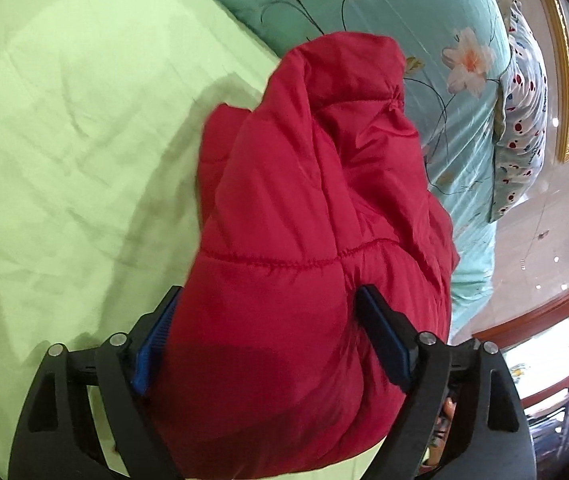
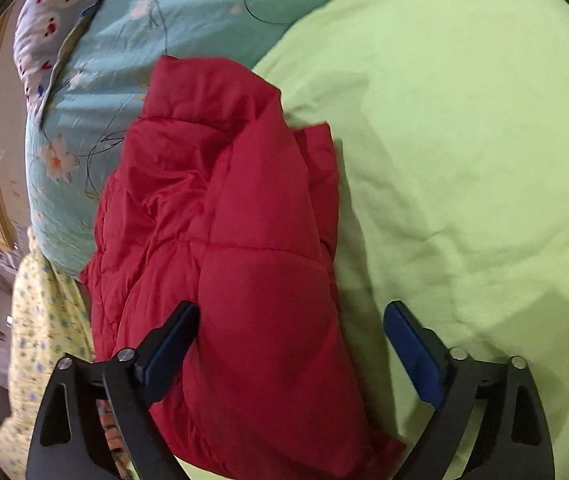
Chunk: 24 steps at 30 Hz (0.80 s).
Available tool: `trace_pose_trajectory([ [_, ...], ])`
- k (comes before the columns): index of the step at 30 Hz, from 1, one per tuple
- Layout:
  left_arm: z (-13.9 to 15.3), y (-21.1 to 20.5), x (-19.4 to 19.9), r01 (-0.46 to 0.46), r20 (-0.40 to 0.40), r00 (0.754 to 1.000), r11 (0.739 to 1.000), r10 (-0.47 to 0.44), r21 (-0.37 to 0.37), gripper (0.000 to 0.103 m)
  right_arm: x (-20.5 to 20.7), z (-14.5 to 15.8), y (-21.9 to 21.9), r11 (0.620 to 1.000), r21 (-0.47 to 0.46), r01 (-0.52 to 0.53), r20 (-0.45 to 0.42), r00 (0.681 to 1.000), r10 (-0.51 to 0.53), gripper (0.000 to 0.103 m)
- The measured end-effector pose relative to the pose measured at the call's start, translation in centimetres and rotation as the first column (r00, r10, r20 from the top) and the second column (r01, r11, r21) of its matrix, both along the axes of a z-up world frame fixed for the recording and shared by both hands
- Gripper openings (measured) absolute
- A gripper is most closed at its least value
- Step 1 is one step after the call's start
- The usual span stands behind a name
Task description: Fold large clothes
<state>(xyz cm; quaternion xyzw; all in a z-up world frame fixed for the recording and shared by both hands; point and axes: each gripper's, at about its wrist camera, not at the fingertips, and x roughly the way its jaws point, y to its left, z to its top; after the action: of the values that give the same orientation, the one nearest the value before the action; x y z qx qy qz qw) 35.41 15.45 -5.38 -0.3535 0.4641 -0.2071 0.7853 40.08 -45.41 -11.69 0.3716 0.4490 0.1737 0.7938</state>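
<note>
Jacket (image 1: 292,208), red and quilted, lies bundled on the light green sheet (image 1: 76,128); its long axis runs from the bottom centre of the left wrist frame up toward the upper centre, where its far end reaches the teal floral quilt (image 1: 396,12); in the right wrist frame the same jacket (image 2: 224,220) runs from the bottom centre up toward the upper left, its far end again at the quilt (image 2: 188,12); no containers show in either view.

Left gripper (image 1: 270,312) has its jaws set wide, one blue pad (image 1: 154,344) against the jacket's left flank and the other on its right flank, so the padded bulk fills the gap and the pads press into it; the jacket spills forward and below the fingers.

Right gripper (image 2: 290,328) stands wide open; its left pad (image 2: 168,348) touches or sinks into the jacket's surface, while the right pad lies apart from the cloth over bare green sheet (image 2: 464,140); it has hold of nothing firmly that I can tell.

A patterned pillow (image 1: 520,92) lies beyond the quilt at the right of the left frame.
</note>
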Motion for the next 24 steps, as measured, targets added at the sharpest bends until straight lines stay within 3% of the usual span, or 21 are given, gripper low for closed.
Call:
trace_pose_trajectory([
  [4, -0.3, -1.3, 0.5, 0.019, -0.005, 1.0, 1.0, -0.019, -0.003, 0.1, 0.7, 0.2, 1.4, 0.998, -0.022, -0.05, 0.014, 0.999, 0.051, 0.101],
  [9, 0.0, -2.4, 0.8, 0.035, 0.014, 0.999, 0.999, -0.036, 0.015, 0.101, 1.7, 0.3, 3.5, 0.994, -0.029, -0.103, 0.018, 0.994, 0.104, 0.097],
  [10, 0.1, -2.4, 0.7, 0.038, 0.023, 0.999, 0.999, -0.038, 0.022, 0.099, 1.8, 0.4, 3.7, 0.994, -0.033, -0.102, 0.019, 0.995, 0.102, 0.095],
  [14, 1.3, -2.5, 0.0, 0.043, 0.071, 0.996, 0.998, -0.046, 0.035, 0.074, 1.5, 0.8, 4.1, 0.995, -0.027, -0.096, 0.033, 0.995, 0.097, 0.071],
  [18, 3.2, -2.6, -1.5, 0.035, 0.111, 0.993, 0.998, -0.04, 0.044, 0.063, 0.5, 1.9, 3.9, 0.996, 0.007, -0.09, 0.045, 0.995, 0.09, 0.049],
  [24, 6.3, -2.8, -5.0, 0.058, 0.17, 0.983, 0.997, -0.066, 0.051, 0.058, -2.2, 4.6, 4.0, 0.995, 0.007, -0.099, 0.072, 0.992, 0.099, 0.04],
])
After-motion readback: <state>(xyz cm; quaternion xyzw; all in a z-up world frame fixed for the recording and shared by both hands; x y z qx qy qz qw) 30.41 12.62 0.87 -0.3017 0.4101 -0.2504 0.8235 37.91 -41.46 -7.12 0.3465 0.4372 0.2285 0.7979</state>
